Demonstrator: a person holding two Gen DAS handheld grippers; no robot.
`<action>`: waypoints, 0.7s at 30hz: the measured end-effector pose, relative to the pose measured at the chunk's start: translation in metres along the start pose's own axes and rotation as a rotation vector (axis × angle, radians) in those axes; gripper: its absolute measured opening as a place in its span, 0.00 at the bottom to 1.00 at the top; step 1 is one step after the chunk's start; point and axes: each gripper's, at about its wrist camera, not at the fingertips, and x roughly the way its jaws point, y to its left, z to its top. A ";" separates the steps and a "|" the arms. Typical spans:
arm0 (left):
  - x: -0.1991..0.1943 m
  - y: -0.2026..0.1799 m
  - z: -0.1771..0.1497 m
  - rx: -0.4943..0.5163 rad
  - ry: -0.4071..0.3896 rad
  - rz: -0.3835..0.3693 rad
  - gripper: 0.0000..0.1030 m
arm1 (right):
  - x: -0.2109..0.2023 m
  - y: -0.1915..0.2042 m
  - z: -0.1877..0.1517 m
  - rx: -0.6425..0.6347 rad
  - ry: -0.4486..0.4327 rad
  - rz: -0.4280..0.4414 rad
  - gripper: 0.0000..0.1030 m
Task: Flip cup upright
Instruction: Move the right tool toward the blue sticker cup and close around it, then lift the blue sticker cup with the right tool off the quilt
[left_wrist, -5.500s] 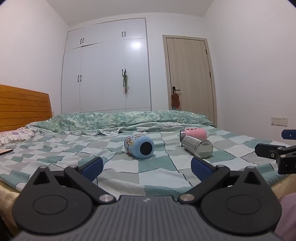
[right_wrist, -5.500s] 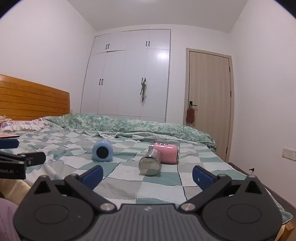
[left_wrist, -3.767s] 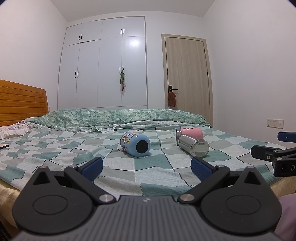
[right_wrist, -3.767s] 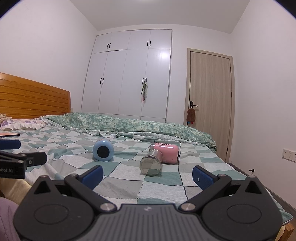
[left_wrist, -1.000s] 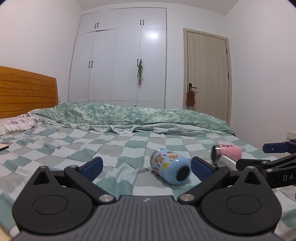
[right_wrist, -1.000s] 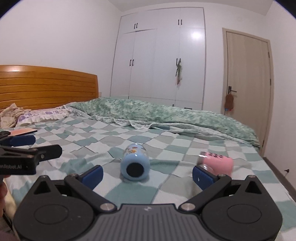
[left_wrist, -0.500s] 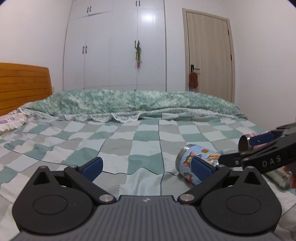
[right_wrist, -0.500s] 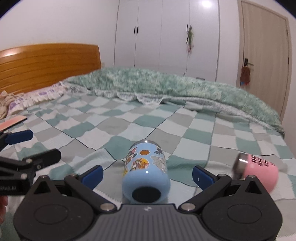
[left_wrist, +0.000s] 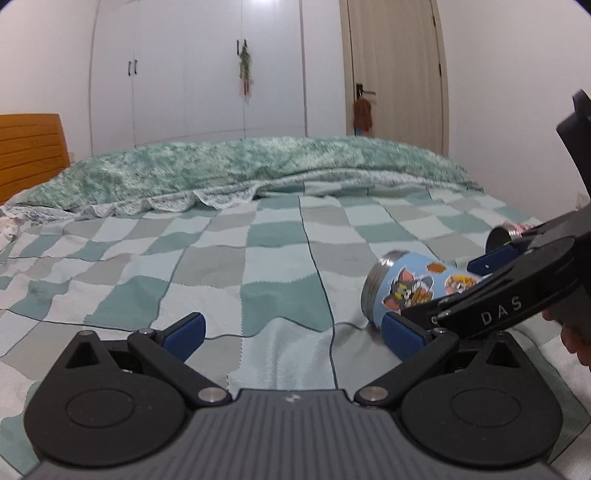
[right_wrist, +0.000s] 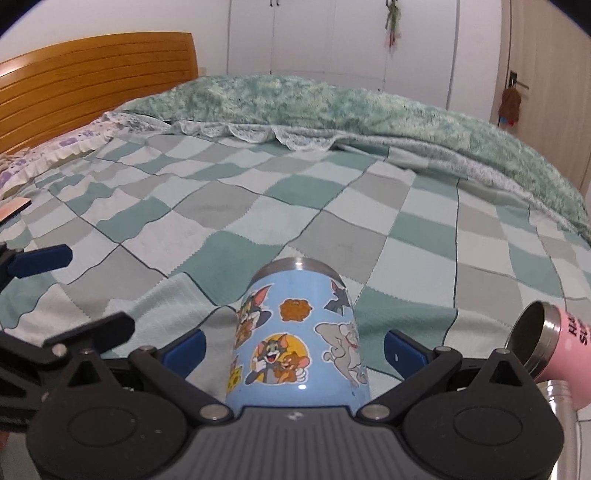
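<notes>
A light blue cup with cartoon stickers (right_wrist: 299, 339) lies on its side on the checked bedspread (right_wrist: 229, 221), steel rim pointing away. My right gripper (right_wrist: 293, 349) is open, its blue pads on either side of the cup's body, apart from it. In the left wrist view the same cup (left_wrist: 410, 291) lies at the right, with the right gripper (left_wrist: 476, 288) around it. My left gripper (left_wrist: 291, 332) is open and empty, low over the bedspread (left_wrist: 221, 273) to the cup's left.
A pink cup (right_wrist: 554, 343) lies on its side at the right, with a steel cup (right_wrist: 565, 417) partly seen below it. A folded green quilt (right_wrist: 332, 107) lies across the far side. A wooden headboard (right_wrist: 92, 77) and pillow (right_wrist: 55, 147) are at the left.
My right gripper has moved forward and down so its open fingers now flank the blue cup. My left gripper has drifted forward, left of the cup. The cups have not moved.
</notes>
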 end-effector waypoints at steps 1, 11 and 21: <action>0.003 0.000 0.000 0.002 0.008 -0.004 1.00 | 0.003 0.000 0.000 0.003 0.013 -0.004 0.99; -0.005 -0.004 -0.001 0.021 0.023 -0.010 1.00 | 0.017 -0.012 -0.005 0.096 0.100 0.033 0.81; -0.095 -0.024 0.016 0.033 -0.058 -0.015 1.00 | -0.071 -0.002 -0.028 0.194 0.065 0.070 0.81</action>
